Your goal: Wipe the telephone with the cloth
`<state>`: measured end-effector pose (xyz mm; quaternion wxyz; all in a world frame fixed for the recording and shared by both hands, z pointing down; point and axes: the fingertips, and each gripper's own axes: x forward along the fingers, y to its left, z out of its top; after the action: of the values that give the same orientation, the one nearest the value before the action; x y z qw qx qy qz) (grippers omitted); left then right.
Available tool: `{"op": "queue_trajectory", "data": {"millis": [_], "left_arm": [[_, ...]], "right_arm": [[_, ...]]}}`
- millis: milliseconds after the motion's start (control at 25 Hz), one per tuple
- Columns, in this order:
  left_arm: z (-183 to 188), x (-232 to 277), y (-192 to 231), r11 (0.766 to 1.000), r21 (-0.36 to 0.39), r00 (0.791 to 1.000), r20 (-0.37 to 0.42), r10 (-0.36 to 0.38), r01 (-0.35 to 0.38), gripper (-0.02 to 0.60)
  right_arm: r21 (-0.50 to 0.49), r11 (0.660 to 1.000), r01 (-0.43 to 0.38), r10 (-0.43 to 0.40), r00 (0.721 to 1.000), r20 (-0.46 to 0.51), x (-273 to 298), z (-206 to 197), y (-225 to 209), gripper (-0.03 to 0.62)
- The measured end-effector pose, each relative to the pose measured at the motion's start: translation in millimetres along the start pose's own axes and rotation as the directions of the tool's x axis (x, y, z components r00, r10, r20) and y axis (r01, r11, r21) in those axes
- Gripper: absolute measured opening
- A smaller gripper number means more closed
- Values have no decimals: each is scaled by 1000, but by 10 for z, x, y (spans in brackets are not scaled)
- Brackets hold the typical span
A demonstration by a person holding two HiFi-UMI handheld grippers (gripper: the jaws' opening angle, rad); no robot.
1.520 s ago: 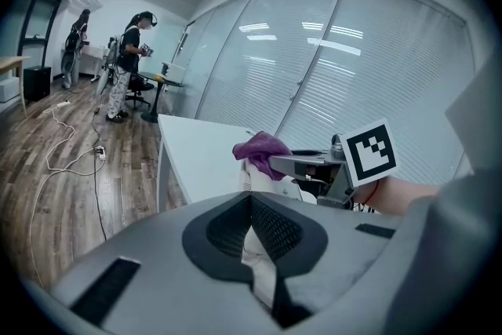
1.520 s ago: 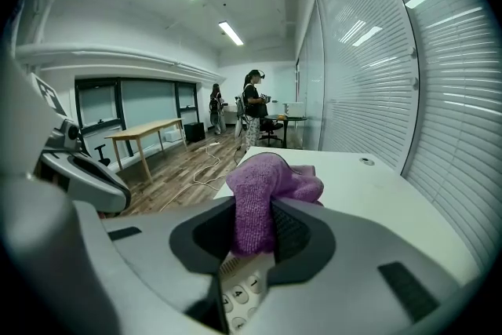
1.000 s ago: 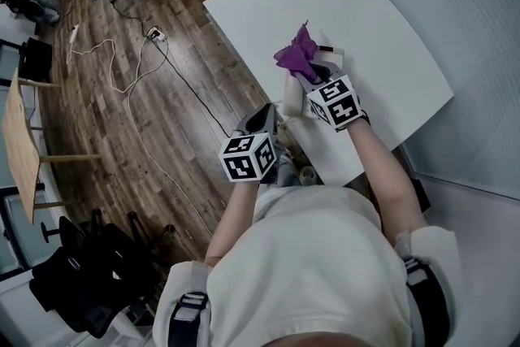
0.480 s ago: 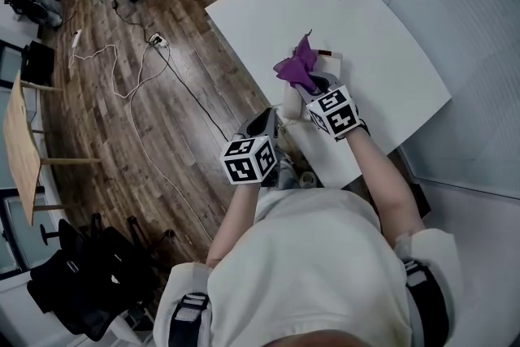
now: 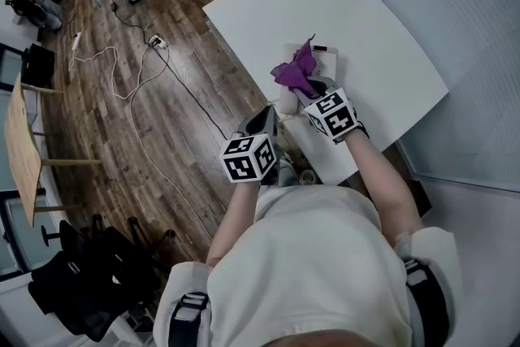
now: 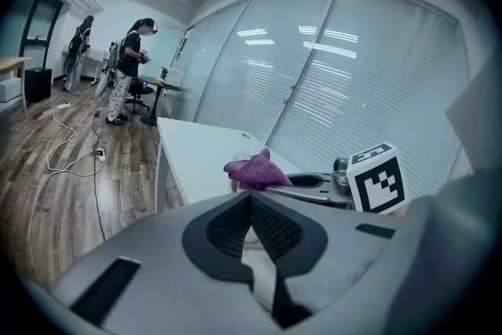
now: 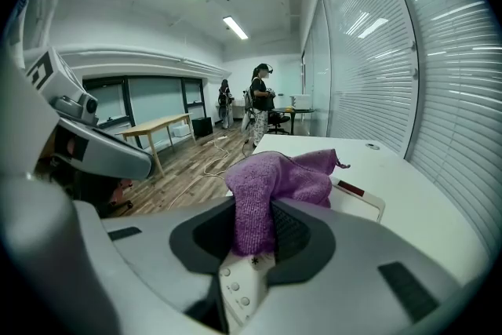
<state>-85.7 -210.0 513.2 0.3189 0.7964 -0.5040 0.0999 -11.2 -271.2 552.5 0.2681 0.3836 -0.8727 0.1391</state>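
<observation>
Right tool (image 7: 255, 230) pinches purple knitted cloth (image 7: 278, 176); cloth bunched, hangs down between jaws onto white push-button telephone (image 7: 239, 286), keypad showing just below. Telephone lies on white surface (image 5: 366, 20), near long edge that faces wood floor (image 5: 122, 134), toward person's end. Left tool (image 6: 251, 204) pressed together, at that same edge just short of telephone; pale sliver shows between jaws, cannot tell what. Right tool's marker cube (image 5: 333, 114) just behind cloth.

Open tabletop (image 5: 370, 24) beyond telephone (image 5: 331, 61), apparently
</observation>
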Motion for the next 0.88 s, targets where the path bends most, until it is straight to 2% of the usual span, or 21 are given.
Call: {"op": "queue_trajectory", "data": {"millis": [560,880], "left_arm": [[-150,-55,-91,1000,-7,1000,-3,17,-17,20],[-169,-117,4,999,-16,999,4,41,-41,20]], "right_arm": [[-48,998,-45,43,998,-35,-86,-196,194,98],[-67,996,-63,59,997,-56,-90,-285,327,98]]}}
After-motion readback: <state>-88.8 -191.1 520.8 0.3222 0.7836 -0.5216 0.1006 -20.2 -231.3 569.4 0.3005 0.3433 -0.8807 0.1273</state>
